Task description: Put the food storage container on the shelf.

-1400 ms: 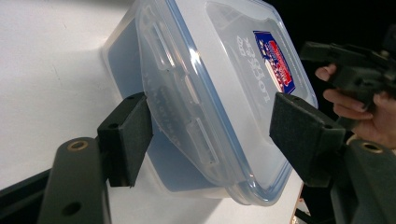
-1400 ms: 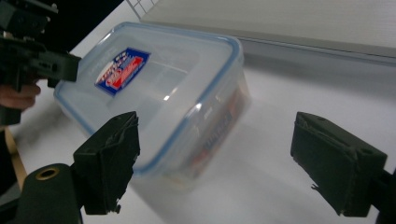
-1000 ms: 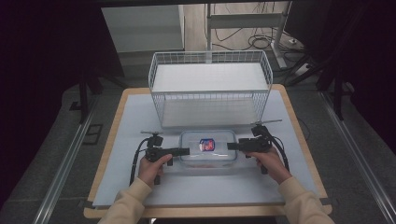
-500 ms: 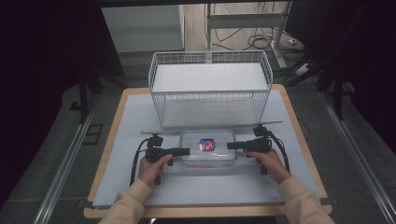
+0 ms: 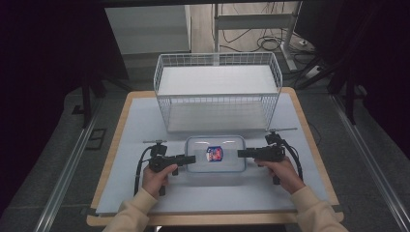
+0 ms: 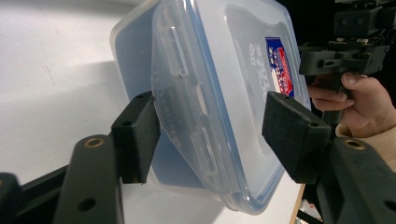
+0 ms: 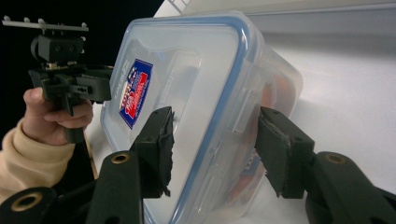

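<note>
A clear plastic box (image 5: 215, 154) with a blue-edged lid and a red and blue sticker (image 5: 214, 153) was seen lying flat on the white mat (image 5: 130, 125) of the worktop (image 5: 302, 111), near the middle and toward the near edge. Just beyond it, a white wire basket (image 5: 217, 92) stood on the far part of the mat.

The left gripper (image 5: 189, 159) was held in the left hand (image 5: 157, 176) at the left end of the box, pointing right. In the left gripper view, its fingers (image 6: 135, 135) were placed on either side of the box's short end, one under the base side and one over the lid. The lower finger was seen at the box wall, while a gap was left between the upper finger and the lid. Its fingers had just been closing a little and were spread around the box end, not yet pressed on it.

The right gripper (image 5: 240, 153) was held in the right hand (image 5: 285, 174) at the right end of the box, pointing left. In the right gripper view, its fingers (image 7: 156, 144) were set across the box's rim and clasp, one on the lid and one at the side wall. They had just been closing, with the box end between them. Whether both were pressed firmly on it could not be told for certain.
</note>
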Tool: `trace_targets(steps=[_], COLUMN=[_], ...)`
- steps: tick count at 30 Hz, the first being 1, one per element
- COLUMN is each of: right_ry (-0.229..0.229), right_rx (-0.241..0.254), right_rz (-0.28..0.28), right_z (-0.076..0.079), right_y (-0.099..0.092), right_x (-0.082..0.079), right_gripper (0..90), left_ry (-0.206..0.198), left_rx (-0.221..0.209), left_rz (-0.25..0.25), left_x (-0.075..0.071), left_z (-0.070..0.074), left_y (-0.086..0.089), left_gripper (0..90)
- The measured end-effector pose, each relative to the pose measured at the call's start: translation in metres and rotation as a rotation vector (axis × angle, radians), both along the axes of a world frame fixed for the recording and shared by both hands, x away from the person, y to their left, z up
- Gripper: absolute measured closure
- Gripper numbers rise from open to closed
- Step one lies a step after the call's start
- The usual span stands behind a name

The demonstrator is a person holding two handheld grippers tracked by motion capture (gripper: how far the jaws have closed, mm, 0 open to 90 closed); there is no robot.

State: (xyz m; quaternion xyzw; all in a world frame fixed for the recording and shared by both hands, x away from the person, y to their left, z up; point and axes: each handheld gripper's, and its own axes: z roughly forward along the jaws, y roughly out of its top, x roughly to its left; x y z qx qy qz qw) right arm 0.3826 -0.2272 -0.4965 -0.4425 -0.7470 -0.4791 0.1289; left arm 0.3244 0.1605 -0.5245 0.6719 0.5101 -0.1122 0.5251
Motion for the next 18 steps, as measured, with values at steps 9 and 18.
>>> trace_targets(steps=[9,18], right_ry=[-0.089,-0.103], right_rx=[0.0,0.024], right_rz=[0.001,-0.018], right_z=[0.005,0.003], right_y=[-0.003,-0.004], right_x=[-0.023,-0.028], right_gripper=[52.6,53.2], left_ry=[-0.064,-0.078], left_rx=[0.02,0.015], left_rz=[0.0,0.003], left_x=[-0.017,-0.02], left_z=[0.004,0.003], left_y=[0.0,0.001], left_gripper=[44.0,44.8])
